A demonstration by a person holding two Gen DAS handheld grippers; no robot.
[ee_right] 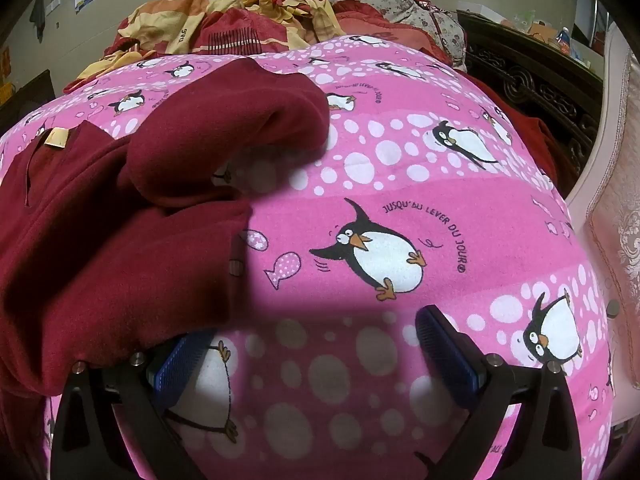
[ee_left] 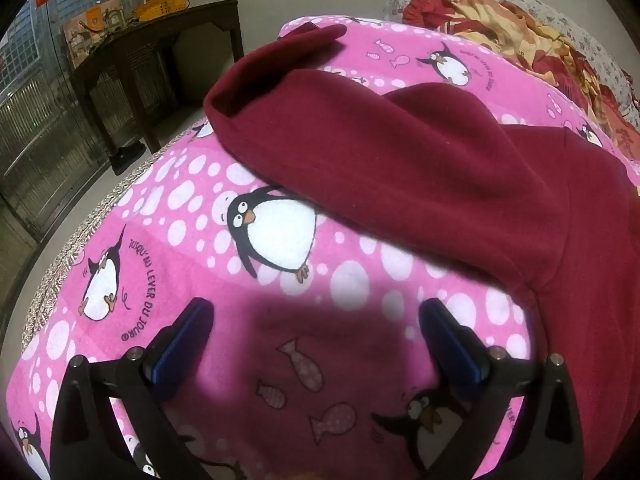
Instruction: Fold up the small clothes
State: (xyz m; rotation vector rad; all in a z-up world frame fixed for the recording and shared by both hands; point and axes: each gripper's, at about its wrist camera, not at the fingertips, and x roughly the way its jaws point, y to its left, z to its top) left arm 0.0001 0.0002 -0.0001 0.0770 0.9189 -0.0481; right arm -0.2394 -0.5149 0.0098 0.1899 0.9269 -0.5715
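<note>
**Maroon top lies unfolded, both grippers empty above the bedsheet**

The folding looks barely begun, if begun at all. A dark red garment (ee_left: 420, 152) lies spread on the pink penguin-print sheet (ee_left: 192, 216) of a bed. In the left wrist view it fills the right and far part of the scene, with one sleeve (ee_left: 280, 80) reaching out toward the far left, its cuff open and slightly raised. In the right wrist view the same garment (ee_right: 100, 240) sits on the left, its other sleeve (ee_right: 240, 120) bunched and curled rather than laid flat, and a small tan neck label (ee_right: 56, 137) shows at the far left.

The left gripper (ee_left: 316, 336) hangs with its jaws spread wide over bare sheet, just beside the garment's near edge, grasping nothing. The right gripper (ee_right: 316, 344) is likewise spread wide and empty; its left finger sits close against the garment's hem, though whether it touches the cloth I cannot tell.

No crease or neat fold is visible anywhere. By my judgement everything is left to do: flattening the sleeves, bringing them inward over the body, then folding the body over. A heap of red and yellow bedding (ee_right: 240, 12) lies at the far end of the bed, well apart from the work.
</note>
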